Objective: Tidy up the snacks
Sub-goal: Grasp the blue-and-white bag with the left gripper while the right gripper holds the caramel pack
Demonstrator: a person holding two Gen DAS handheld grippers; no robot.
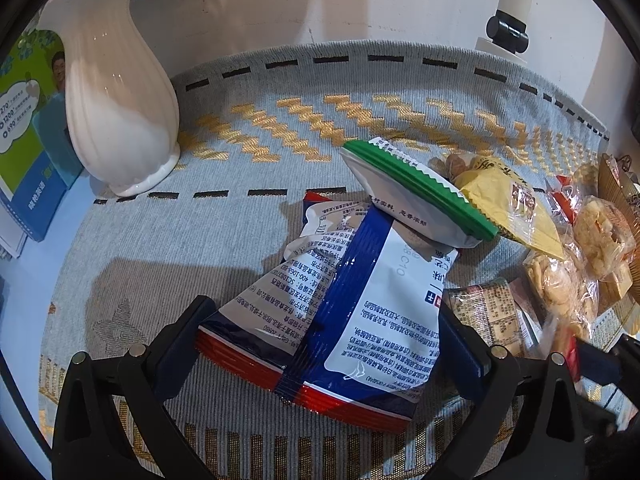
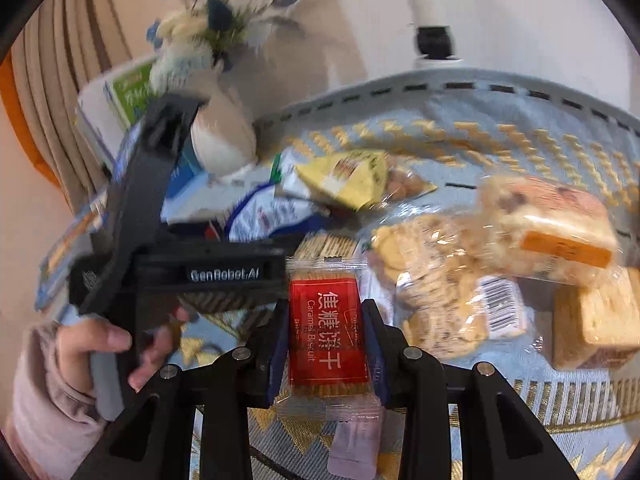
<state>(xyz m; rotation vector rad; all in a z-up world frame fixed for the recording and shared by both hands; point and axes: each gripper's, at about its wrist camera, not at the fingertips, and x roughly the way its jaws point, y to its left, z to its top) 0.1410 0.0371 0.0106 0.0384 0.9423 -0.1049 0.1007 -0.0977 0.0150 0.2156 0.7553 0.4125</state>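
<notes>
snacks [image 2: 440,264] lie heaped beside the white vase [image 1: 120,92]. my right gripper [image 2: 326,344] is clenched on a caramel biscuit [image 2: 328,340] to sort it; my left gripper [image 1: 320,344] clamps the blue-white bag [image 1: 360,300].

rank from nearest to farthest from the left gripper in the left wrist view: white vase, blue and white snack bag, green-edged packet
1. blue and white snack bag: between the fingers of the left gripper.
2. green-edged packet: just beyond, lying on the bag's far end, right of centre.
3. white vase: farthest, at the far left on the woven cloth.
</notes>
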